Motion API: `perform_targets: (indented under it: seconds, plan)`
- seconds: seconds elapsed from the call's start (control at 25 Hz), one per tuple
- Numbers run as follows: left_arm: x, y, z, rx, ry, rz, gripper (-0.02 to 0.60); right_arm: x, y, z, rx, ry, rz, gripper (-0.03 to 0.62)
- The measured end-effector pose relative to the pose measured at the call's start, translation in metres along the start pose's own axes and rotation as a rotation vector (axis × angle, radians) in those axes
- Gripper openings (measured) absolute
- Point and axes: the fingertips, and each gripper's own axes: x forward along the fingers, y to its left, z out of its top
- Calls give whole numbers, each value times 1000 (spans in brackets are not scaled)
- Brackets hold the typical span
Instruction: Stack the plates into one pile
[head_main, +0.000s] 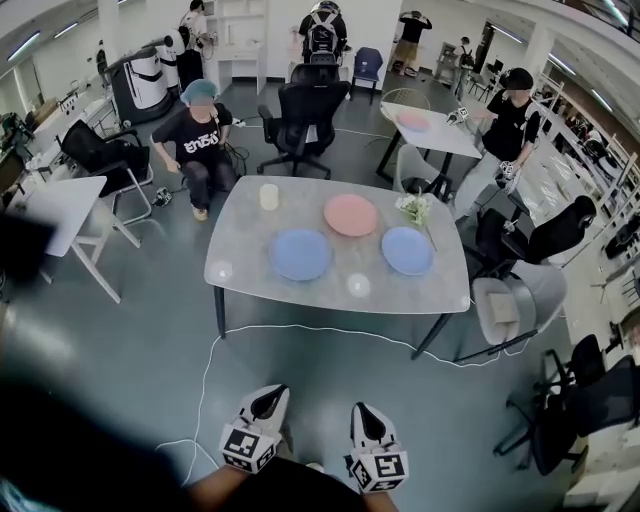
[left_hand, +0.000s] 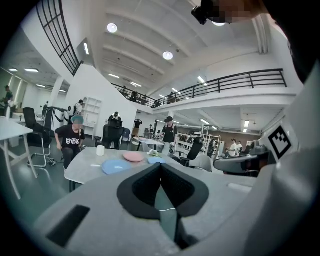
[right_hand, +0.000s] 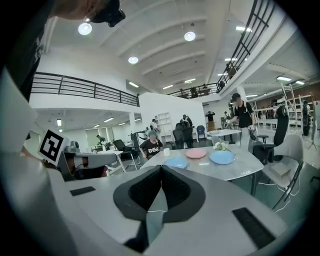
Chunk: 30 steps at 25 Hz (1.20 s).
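Three plates lie apart on the grey table (head_main: 250, 275): a blue plate (head_main: 301, 254) at the middle, a pink plate (head_main: 351, 215) behind it and another blue plate (head_main: 407, 250) to the right. All three show far off in the left gripper view, blue (left_hand: 115, 166), pink (left_hand: 133, 156), blue (left_hand: 156, 160), and in the right gripper view, blue (right_hand: 176, 162), pink (right_hand: 195, 153), blue (right_hand: 222, 157). My left gripper (head_main: 268, 401) and right gripper (head_main: 366, 416) are near my body, well short of the table. Both are shut and empty, tips meeting (left_hand: 160, 164) (right_hand: 161, 167).
A white cup (head_main: 269, 196) stands at the table's far left and a small bunch of flowers (head_main: 415, 208) at its far right. Office chairs (head_main: 300, 118) ring the table. A white cable (head_main: 205, 370) runs on the floor before it. A seated person (head_main: 201, 140) is behind the table.
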Motion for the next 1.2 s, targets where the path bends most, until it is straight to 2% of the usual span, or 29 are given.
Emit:
perform_targets:
  seconds: [0.24, 0.36, 0.52, 0.8, 1.04, 1.2]
  plan:
    - [60, 90, 21, -48, 21, -1, 15, 105, 5, 21, 2, 65, 18, 12]
    - [78, 128, 33, -56, 18, -10, 17, 147, 16, 37, 14, 66, 33, 12]
    - [101, 169, 50, -55, 16, -28, 17, 194, 21, 55, 0, 68, 9, 12]
    - [138, 212, 57, -38, 28, -84, 17, 240, 7, 62, 38, 73, -78, 12]
    - [166, 239, 51, -50, 54, -65, 17, 256, -22, 48, 73, 109, -128, 12]
    - [195, 252, 43, -59, 73, -46, 17, 287, -35, 51, 81, 95, -104, 12]
